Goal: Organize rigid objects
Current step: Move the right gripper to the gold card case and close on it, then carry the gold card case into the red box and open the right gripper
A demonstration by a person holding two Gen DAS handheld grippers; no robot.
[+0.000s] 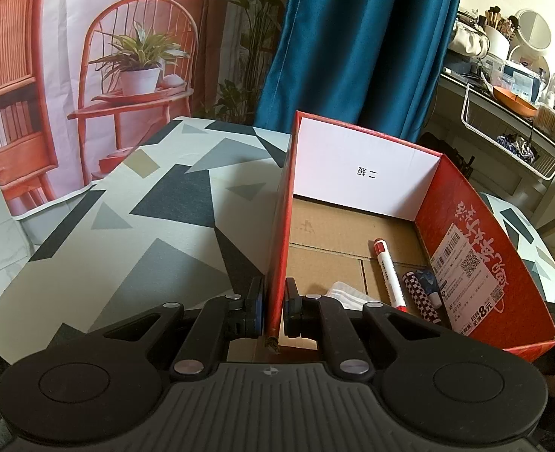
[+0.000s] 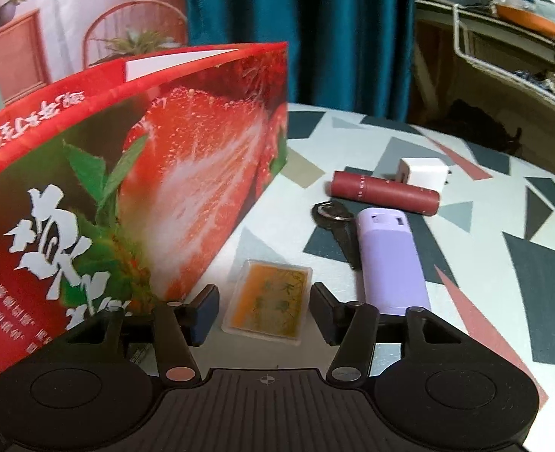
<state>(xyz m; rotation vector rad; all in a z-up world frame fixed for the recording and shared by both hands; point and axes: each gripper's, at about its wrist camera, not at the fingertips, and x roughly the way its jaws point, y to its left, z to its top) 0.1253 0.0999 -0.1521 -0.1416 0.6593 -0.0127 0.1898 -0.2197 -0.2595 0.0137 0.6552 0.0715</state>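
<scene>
You're partway thru sorting small rigid items into a red strawberry-print box (image 1: 465, 263) that sits on a table w/ a geometric grey, black and white cloth (image 1: 126, 207). Your left gripper (image 1: 273, 307) is pinched shut on the box's near side wall, one pad outside, one inside, steadying it. Already in the box, per the left wrist view: a white marker w/ red ends (image 1: 388, 267), a black-and-white checkered tube (image 1: 420, 293) w/ a small blue-patterned item beside it, and something white lying near the gripper, too hidden to name. Still out on the cloth, to the right of the box in the right wrist view: a flat orange card in a clear case (image 2: 268, 303), a lilac lighter-shaped case (image 2: 390, 260), a dark key on a ring (image 2: 334, 222), a dark red tube (image 2: 384, 192) and a white charger plug (image 2: 424, 171). Your right gripper (image 2: 264, 310) is about half open, holding nothing; its fingers straddle the orange card, pads not visibly touching it. By my count, roughly three or four items are done, five left, card likely next.
</scene>
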